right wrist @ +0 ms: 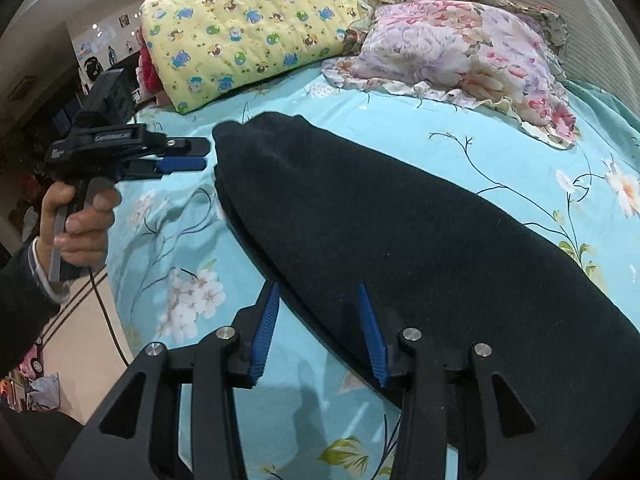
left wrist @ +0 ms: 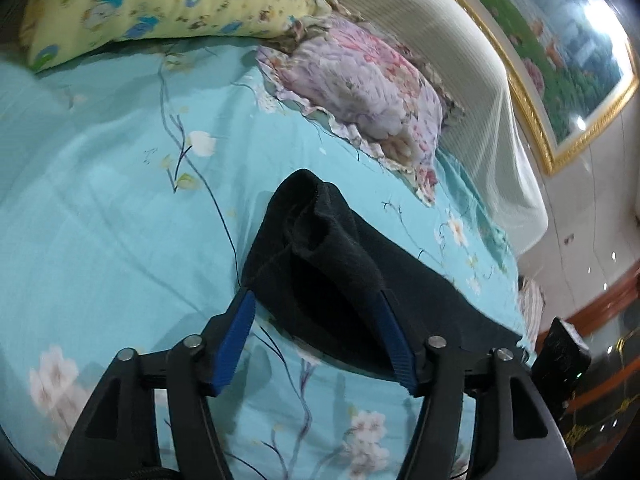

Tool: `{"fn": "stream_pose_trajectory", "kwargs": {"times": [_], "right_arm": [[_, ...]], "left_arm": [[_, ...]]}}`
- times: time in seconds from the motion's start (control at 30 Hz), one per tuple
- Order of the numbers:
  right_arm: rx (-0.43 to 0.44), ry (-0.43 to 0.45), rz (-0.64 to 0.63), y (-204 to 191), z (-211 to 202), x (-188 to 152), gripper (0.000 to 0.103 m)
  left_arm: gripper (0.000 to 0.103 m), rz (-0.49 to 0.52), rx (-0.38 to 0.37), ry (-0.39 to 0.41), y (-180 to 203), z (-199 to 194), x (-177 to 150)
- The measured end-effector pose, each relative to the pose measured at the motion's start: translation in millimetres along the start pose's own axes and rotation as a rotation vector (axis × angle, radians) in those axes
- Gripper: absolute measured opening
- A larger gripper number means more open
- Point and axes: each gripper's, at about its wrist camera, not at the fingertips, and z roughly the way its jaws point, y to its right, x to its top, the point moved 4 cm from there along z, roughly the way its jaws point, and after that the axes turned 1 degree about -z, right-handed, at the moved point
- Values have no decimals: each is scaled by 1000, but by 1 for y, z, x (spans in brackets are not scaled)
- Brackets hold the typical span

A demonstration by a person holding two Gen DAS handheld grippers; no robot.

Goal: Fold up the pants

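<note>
Black pants (right wrist: 400, 232) lie folded lengthwise on a turquoise flowered bed sheet (right wrist: 168, 248). In the left wrist view their rumpled end (left wrist: 320, 248) lies just ahead of my open left gripper (left wrist: 316, 300), whose blue pads (left wrist: 238, 336) straddle the edge of the cloth. That left gripper also shows in the right wrist view (right wrist: 200, 154), open, right beside the pants' far end. My right gripper (right wrist: 320, 292) is open, its pads (right wrist: 370, 332) straddling the near long edge of the pants. Neither holds cloth.
A yellow cartoon-print quilt (right wrist: 248, 28) and a pink floral pillow (right wrist: 460, 48) lie at the head of the bed against a cream headboard (left wrist: 460, 60). The bed's edge and the floor (right wrist: 80, 328) are on the left. A framed picture (left wrist: 560, 48) hangs on the wall.
</note>
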Motion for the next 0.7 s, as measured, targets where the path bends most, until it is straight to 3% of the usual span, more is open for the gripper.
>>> {"fn": "stream_pose_trajectory", "kwargs": {"times": [0.33,0.7], "right_arm": [[26,45,101,18,-16,2,46],[25,96,255,57,-34,3,47]], "left_arm": [[75,-110,20,-26,15,4,-11],[79,-180,125,-43,22,32,-9]]}}
